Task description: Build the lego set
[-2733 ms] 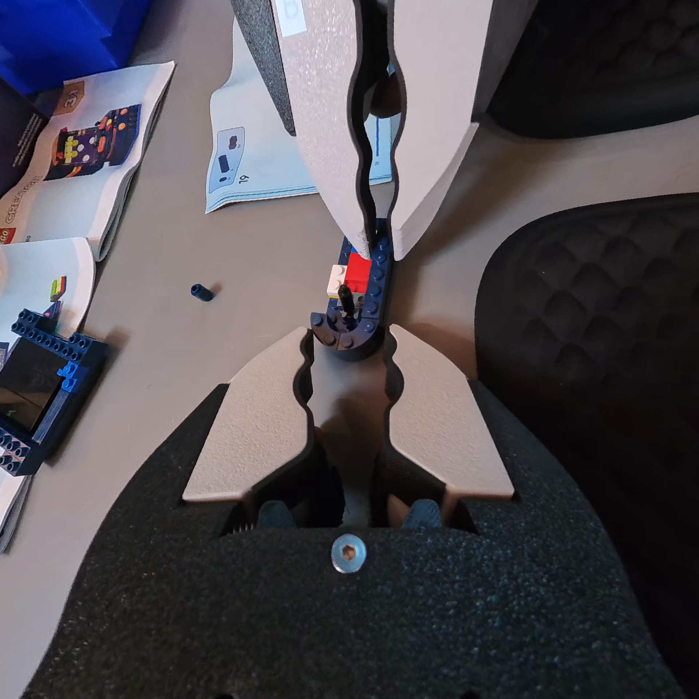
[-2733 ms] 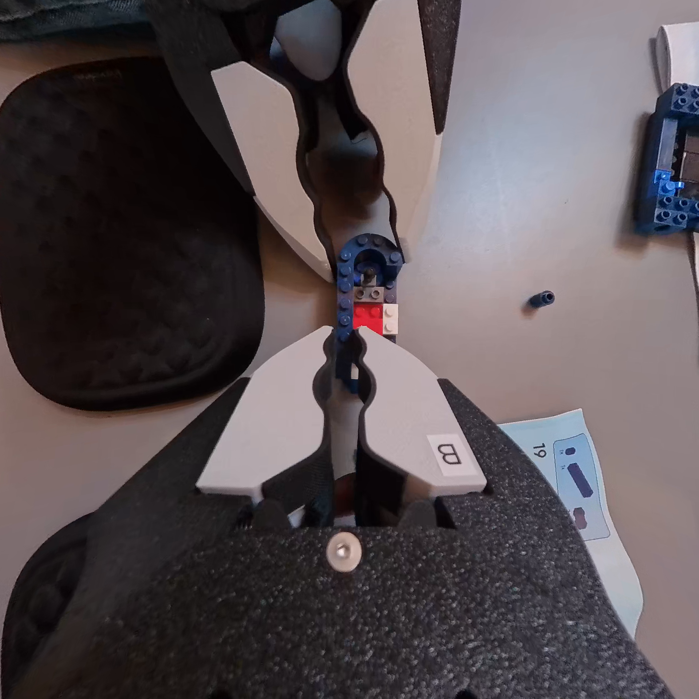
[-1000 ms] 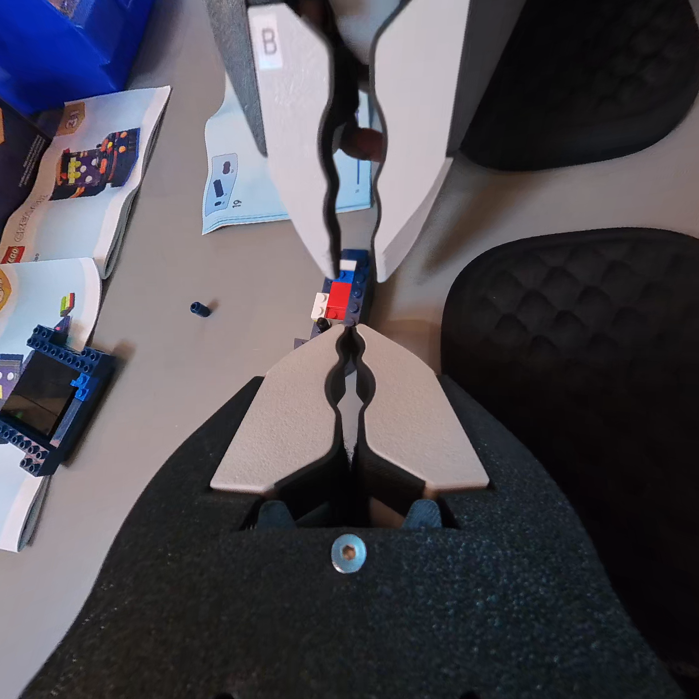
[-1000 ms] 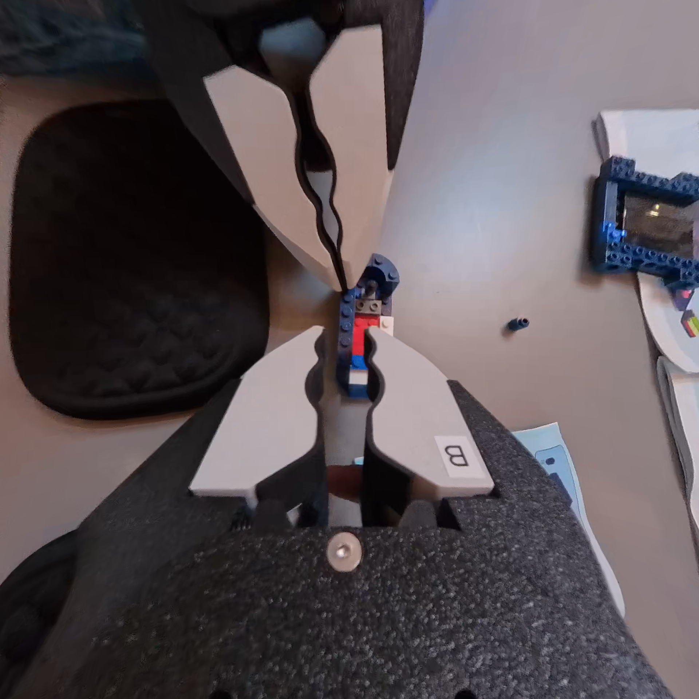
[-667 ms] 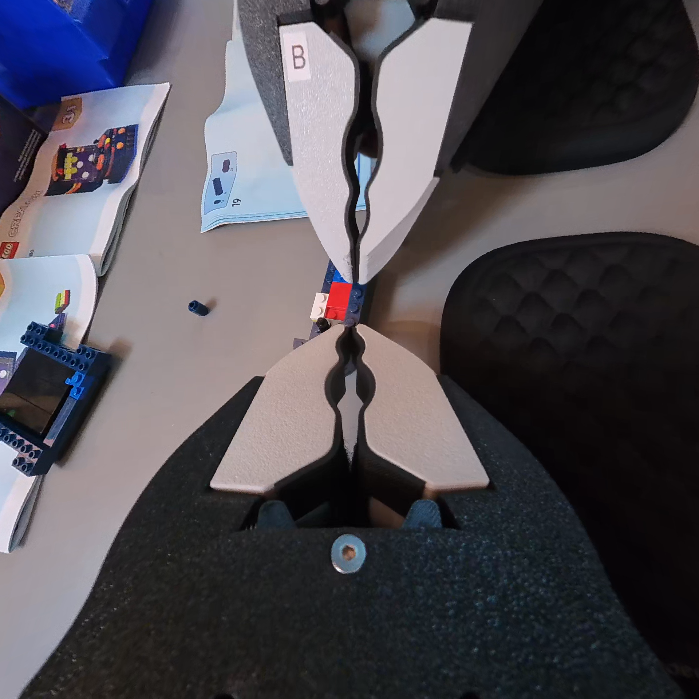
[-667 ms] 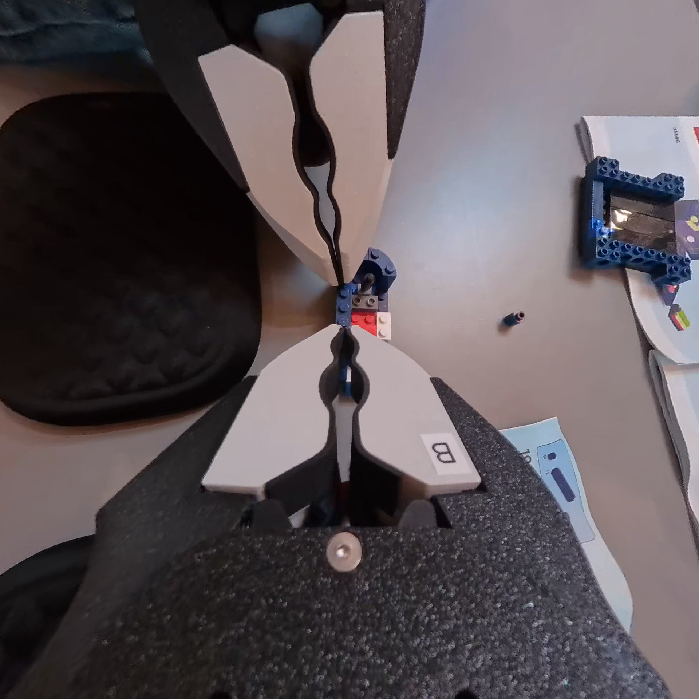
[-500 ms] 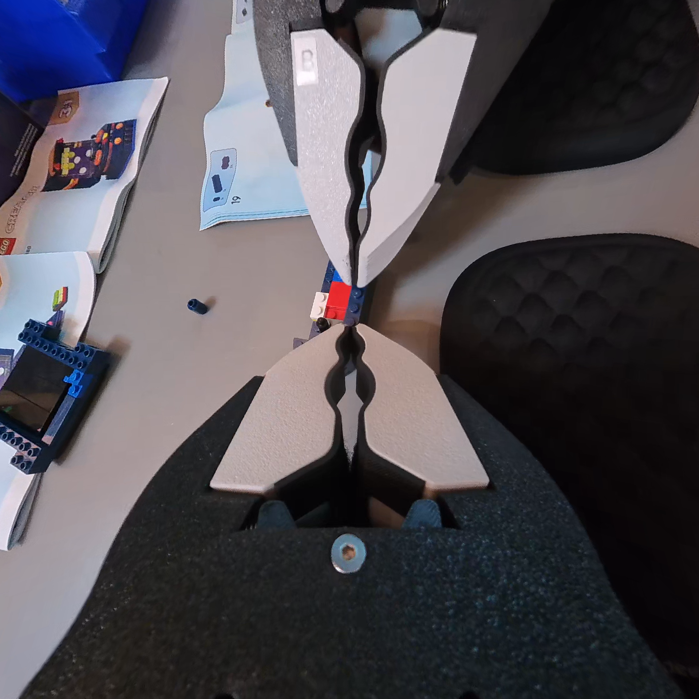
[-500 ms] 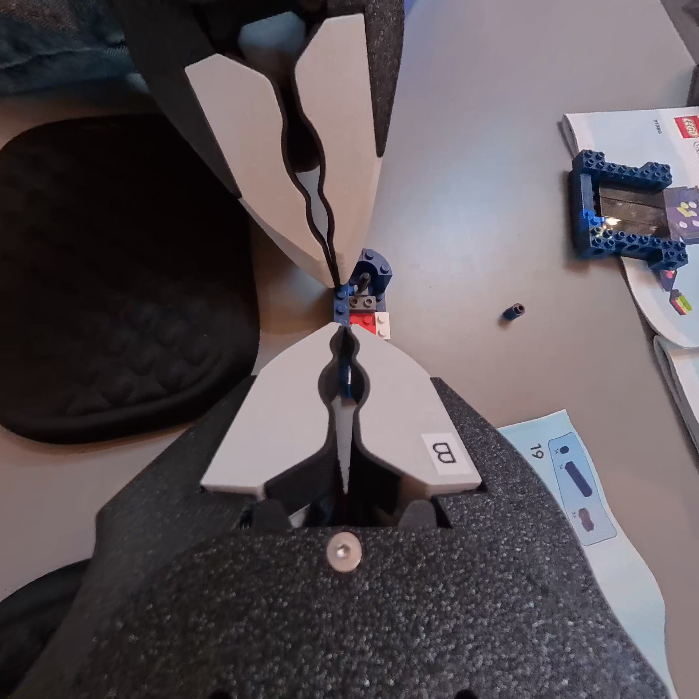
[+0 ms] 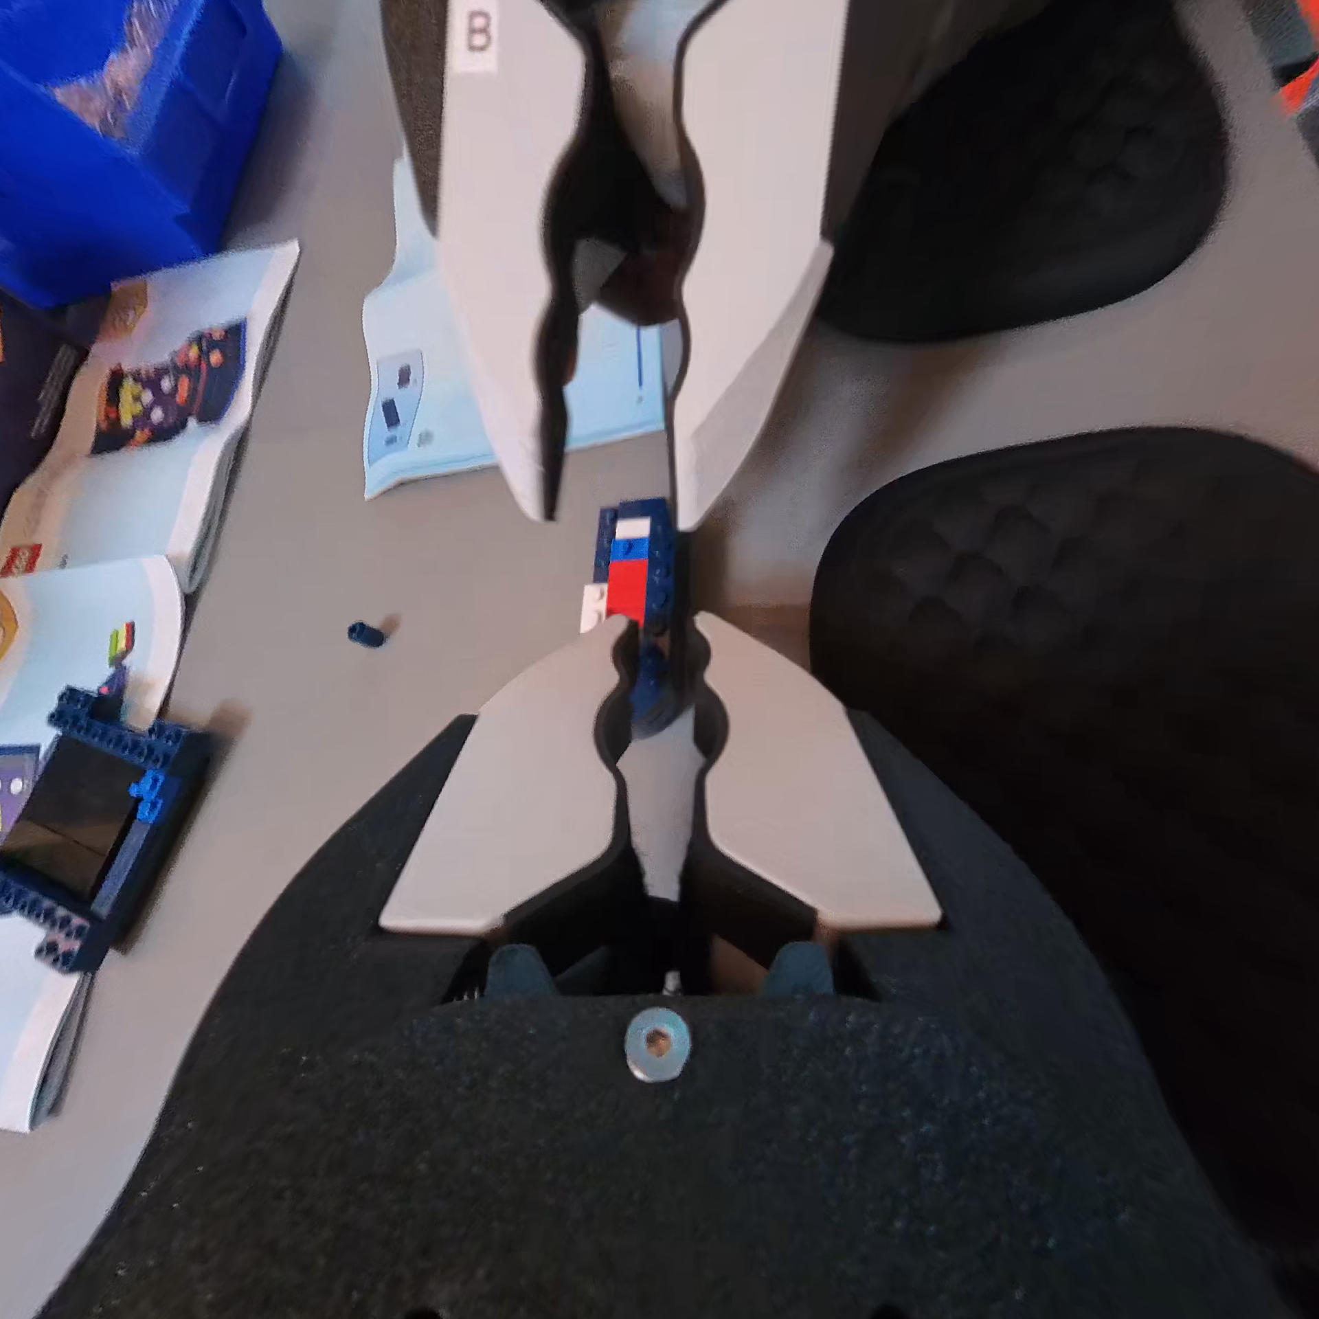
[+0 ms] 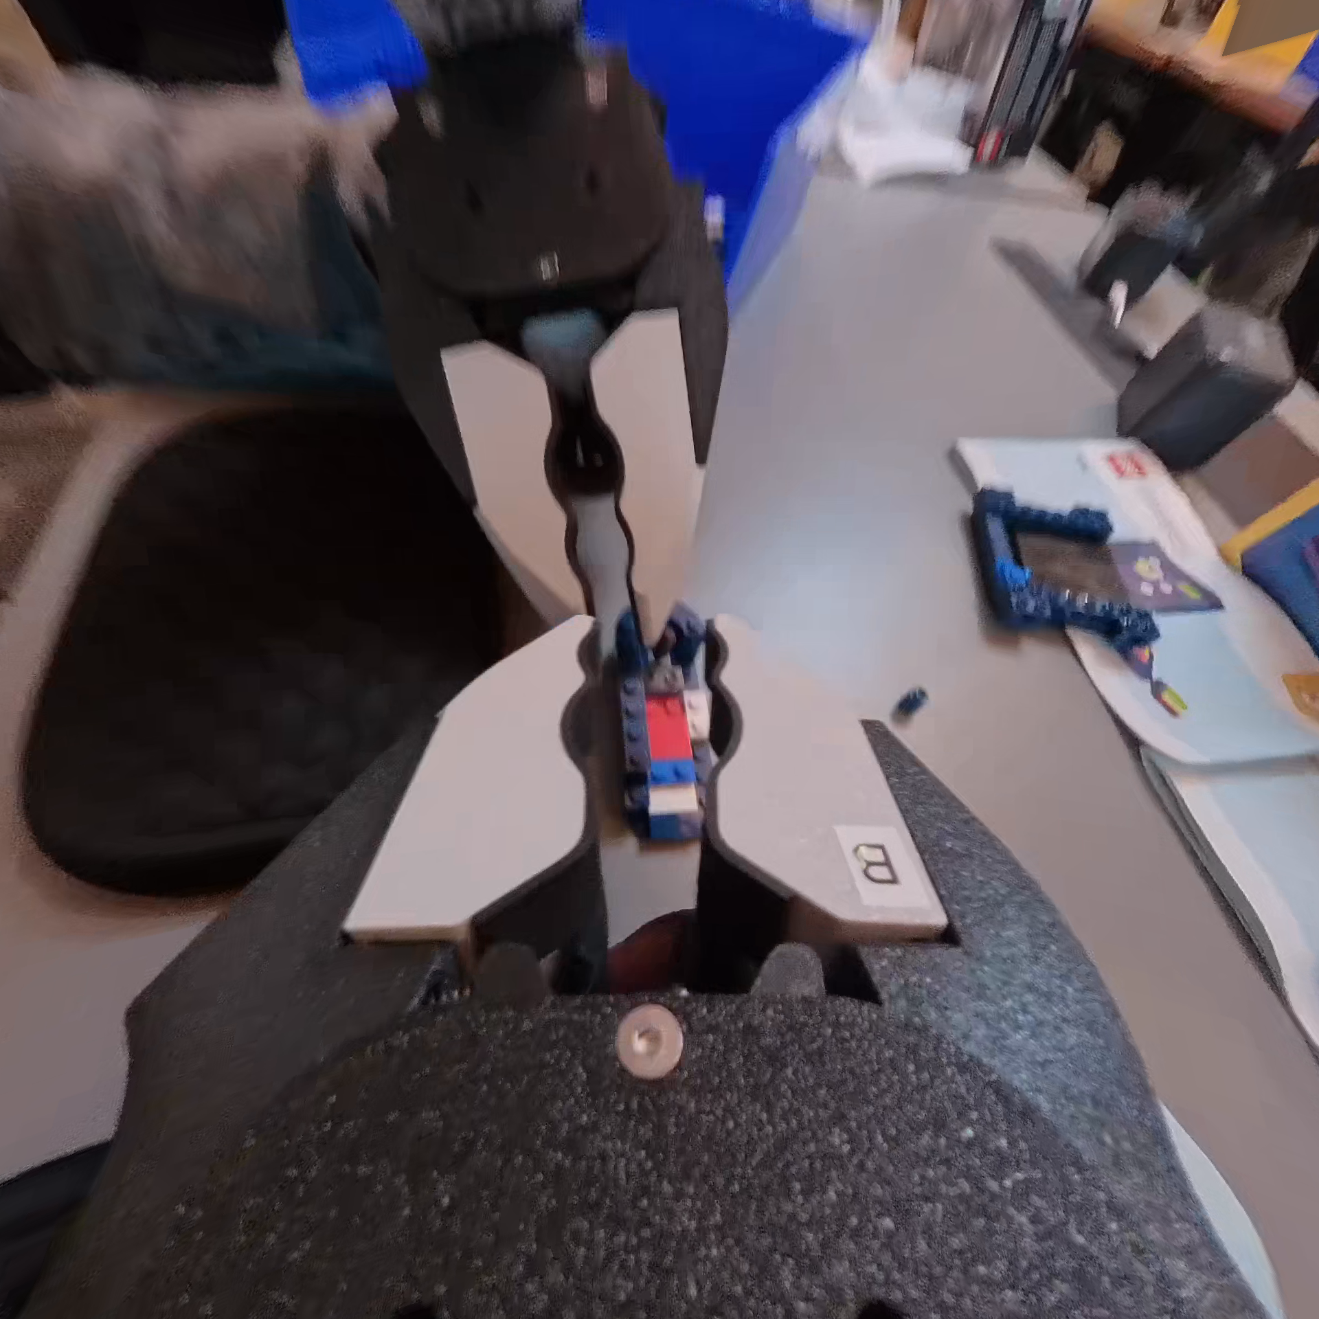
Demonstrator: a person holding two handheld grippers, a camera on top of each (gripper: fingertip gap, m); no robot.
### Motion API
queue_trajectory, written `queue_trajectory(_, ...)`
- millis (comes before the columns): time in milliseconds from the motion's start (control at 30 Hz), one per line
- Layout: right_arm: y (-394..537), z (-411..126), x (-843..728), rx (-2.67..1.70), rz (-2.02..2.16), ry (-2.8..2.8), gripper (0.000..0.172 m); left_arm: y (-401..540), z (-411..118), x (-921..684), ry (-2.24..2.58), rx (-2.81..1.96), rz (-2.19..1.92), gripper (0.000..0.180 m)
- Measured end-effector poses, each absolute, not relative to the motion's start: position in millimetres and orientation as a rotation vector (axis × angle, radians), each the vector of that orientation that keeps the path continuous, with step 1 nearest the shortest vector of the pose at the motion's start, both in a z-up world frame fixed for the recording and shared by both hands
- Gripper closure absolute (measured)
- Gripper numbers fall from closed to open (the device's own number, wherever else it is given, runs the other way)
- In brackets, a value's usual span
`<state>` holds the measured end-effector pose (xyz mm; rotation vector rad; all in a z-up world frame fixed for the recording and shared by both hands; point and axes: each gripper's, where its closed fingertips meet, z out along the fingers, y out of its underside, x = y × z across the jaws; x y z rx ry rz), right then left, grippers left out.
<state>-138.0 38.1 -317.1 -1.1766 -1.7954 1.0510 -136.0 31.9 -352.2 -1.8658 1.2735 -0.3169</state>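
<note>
While the desk [image 9: 442, 571] carries the brick assembly [image 9: 628, 578] beside the black mat [image 9: 1070, 678], your right gripper [image 10: 653, 624] straddles it, fingers apart. Whether your left gripper's [image 9: 661, 622] narrowly parted fingers pinch its rounded end, I cannot tell. A twist could lever the small top bricks off.

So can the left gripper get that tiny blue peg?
Probably yes. The peg lies loose on the table, off to the side of the left gripper, with nothing between them. But the brick model sits between its fingers, so that would be in the way.
</note>
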Motion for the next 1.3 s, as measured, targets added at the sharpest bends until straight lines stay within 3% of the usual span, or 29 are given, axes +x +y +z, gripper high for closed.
queue_trajectory(100, 39, -283, -136, -1.132, 1.336, -1.581, 0.122, 32, -314, -127, 1.188, -1.605, -0.397, 0.147)
queue_trajectory(233, 55, -286, -139, -1.278, 1.448, -1.476, 0.087, 41, -258, -141, 0.882, -1.358, -0.471, 0.097)
queue_trajectory(300, 56, -294, -140, -1.317, 1.41, -1.521, 0.084, 45, -257, -148, 0.823, -1.413, -0.517, 0.088)
queue_trajectory(467, 61, -307, -139, -1.261, 1.192, -1.598, 0.111, 51, -275, -172, 0.857, -1.584, -0.386, 0.104)
queue_trajectory(733, 65, -343, -137, -1.422, 1.046, -1.753, 0.098, 31, -325, -176, 1.054, -1.874, -0.441, 0.101)
queue_trajectory(900, 60, -363, -135, -1.453, 0.959, -1.869, 0.111, 34, -355, -167, 1.153, -1.979, -0.314, 0.105)
queue_trajectory(1133, 54, -373, -132, -1.448, 0.906, -1.943, 0.126, 35, -376, -157, 1.204, -2.024, -0.304, 0.141)
queue_trajectory(1233, 55, -366, -131, -1.441, 0.921, -1.92, 0.123, 34, -375, -159, 1.204, -2.017, -0.306, 0.141)
queue_trajectory(1300, 54, -356, -129, -1.412, 0.962, -1.895, 0.133, 33, -374, -161, 1.202, -2.024, -0.313, 0.143)
